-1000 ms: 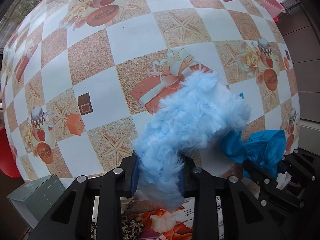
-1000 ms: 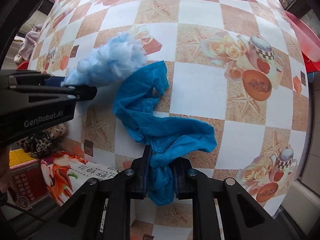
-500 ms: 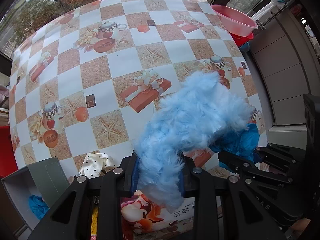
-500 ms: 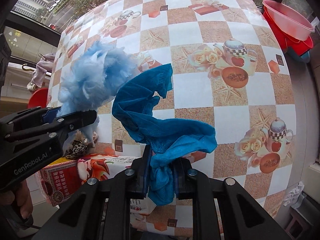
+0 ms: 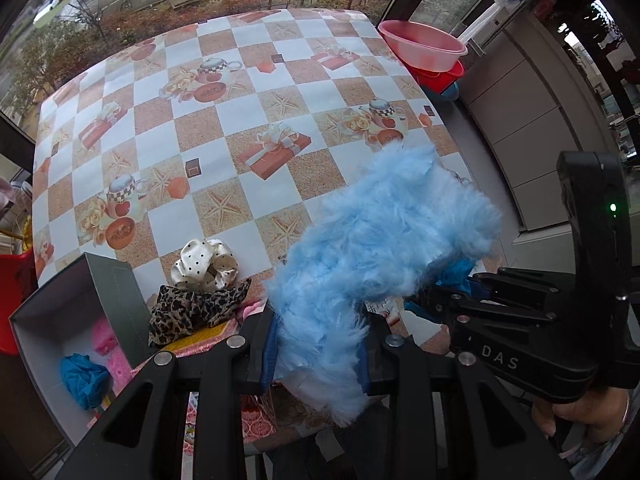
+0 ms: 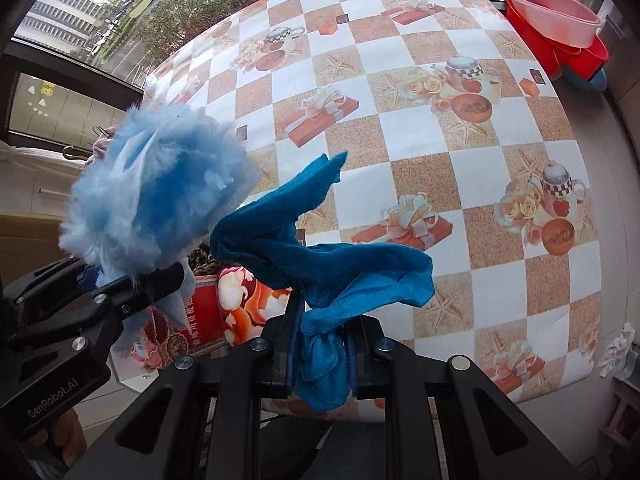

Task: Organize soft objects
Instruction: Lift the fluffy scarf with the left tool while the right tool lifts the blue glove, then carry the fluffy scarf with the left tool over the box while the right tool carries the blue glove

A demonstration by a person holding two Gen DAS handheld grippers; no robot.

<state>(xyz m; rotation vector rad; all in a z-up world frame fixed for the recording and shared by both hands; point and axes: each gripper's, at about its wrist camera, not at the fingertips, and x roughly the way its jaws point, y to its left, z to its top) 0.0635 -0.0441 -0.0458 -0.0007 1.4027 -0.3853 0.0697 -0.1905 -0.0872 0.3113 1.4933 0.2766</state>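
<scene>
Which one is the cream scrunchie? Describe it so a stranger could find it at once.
Start at the checkered tablecloth and go to its near edge, beside the open grey box. There two scrunchies touch: the cream scrunchie lies just beyond the leopard-print scrunchie. It is the shiny pale satin one with small black dots, not brown and spotted.

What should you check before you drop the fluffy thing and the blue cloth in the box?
1. Left gripper shut on the fluffy thing: ok.
2. Right gripper shut on the blue cloth: ok.
3. Both are lifted off the table: ok.
4. Box is open: ok.
5. Room in the box: cannot tell; blue and pink things already lie inside.
6. Scrunchies beside the box block the way: cannot tell.
</scene>
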